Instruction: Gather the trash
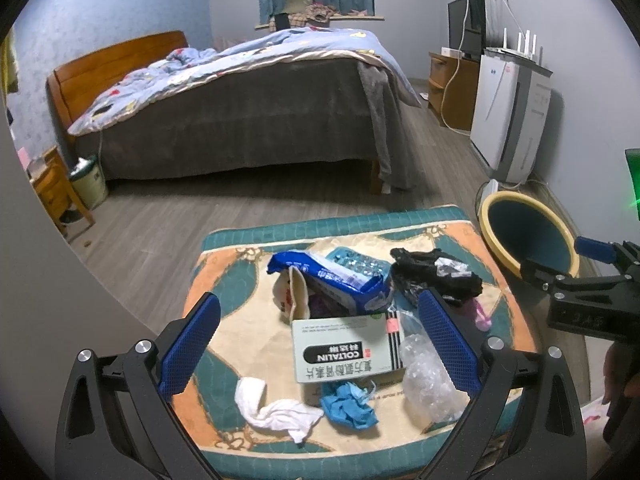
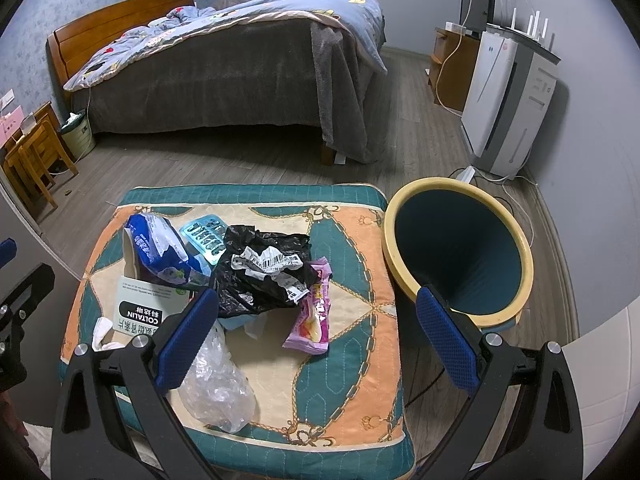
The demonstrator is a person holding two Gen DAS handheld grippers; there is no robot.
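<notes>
Several pieces of trash are lying on the quilted tabletop (image 1: 240, 344): a flat cardboard box (image 1: 346, 346), white crumpled tissue (image 1: 276, 408), a blue rag (image 1: 350, 400) and crinkly clear plastic (image 1: 426, 380). The left claw (image 1: 320, 348) is hovering released above them.

From the right wrist, the right claw (image 2: 318, 340) is hanging spread wide over a glossy black bag (image 2: 260, 276) and pink wrapper (image 2: 314, 316), the round yellow-rimmed bin (image 2: 456, 248) standing just beside the tabletop.

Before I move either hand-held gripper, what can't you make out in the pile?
- Medicine box: right wrist view, near end behind the left finger.
- Blue cloth: right wrist view, almost wholly hidden under the black bag.
- Bin bottom: too dark in both views.
- Pink wrapper: left wrist view, mostly behind the right finger.
</notes>
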